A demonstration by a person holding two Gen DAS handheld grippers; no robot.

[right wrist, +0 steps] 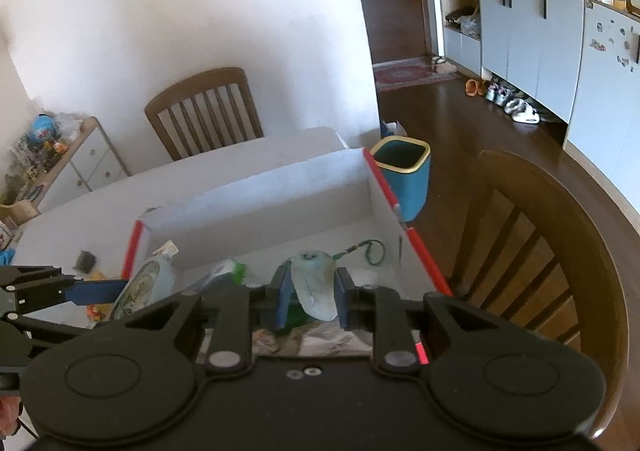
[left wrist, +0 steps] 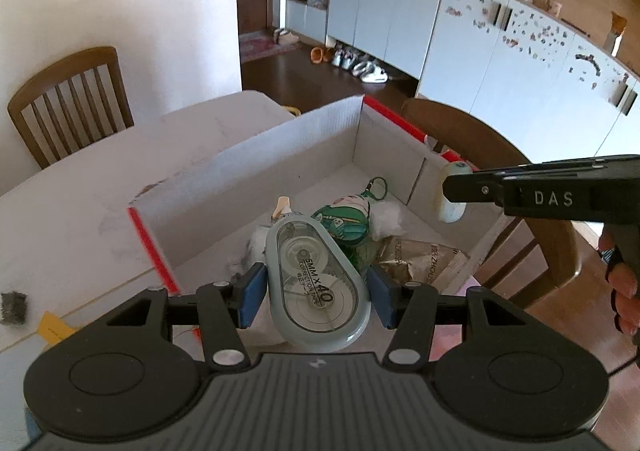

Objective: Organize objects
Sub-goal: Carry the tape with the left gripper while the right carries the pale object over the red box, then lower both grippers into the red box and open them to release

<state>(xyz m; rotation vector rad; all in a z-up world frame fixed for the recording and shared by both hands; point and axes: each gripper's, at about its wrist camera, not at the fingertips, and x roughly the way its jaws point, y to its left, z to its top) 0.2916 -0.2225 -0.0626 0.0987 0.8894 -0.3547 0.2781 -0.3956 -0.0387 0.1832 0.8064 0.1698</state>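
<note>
Right up against the lens, your left gripper (left wrist: 316,293) has its blue pads (left wrist: 252,295) set either side of a correction tape (left wrist: 318,283), and the gaps are slim, so I can't tell whether they truly pinch it. Its clear case reads "5MM x 40" and it hangs over the near end of the box (left wrist: 256,167).

Going big to small from there: the worktop (left wrist: 80,203) is a pale slab with a wooden chair (left wrist: 68,103) behind it and another chair (right wrist: 532,251) on the right side. That open cardboard box with red tape on its edges sits on the worktop and takes up most of the middle. On the floor past the far corner of the box stands a blue bin (right wrist: 404,175).

Inside the box you've got a crumpled brown wrapper (left wrist: 416,259), a green printed pouch (left wrist: 344,223) with a cord loop, and some white fluff (left wrist: 386,217).

Your right gripper (right wrist: 309,293) is clamped on a small pale-green oval thing (right wrist: 314,283), held over the box near its right wall.

Smallest bits: a yellow tag (left wrist: 54,327) and a dark scrap (left wrist: 14,307) on the worktop left of the box.
</note>
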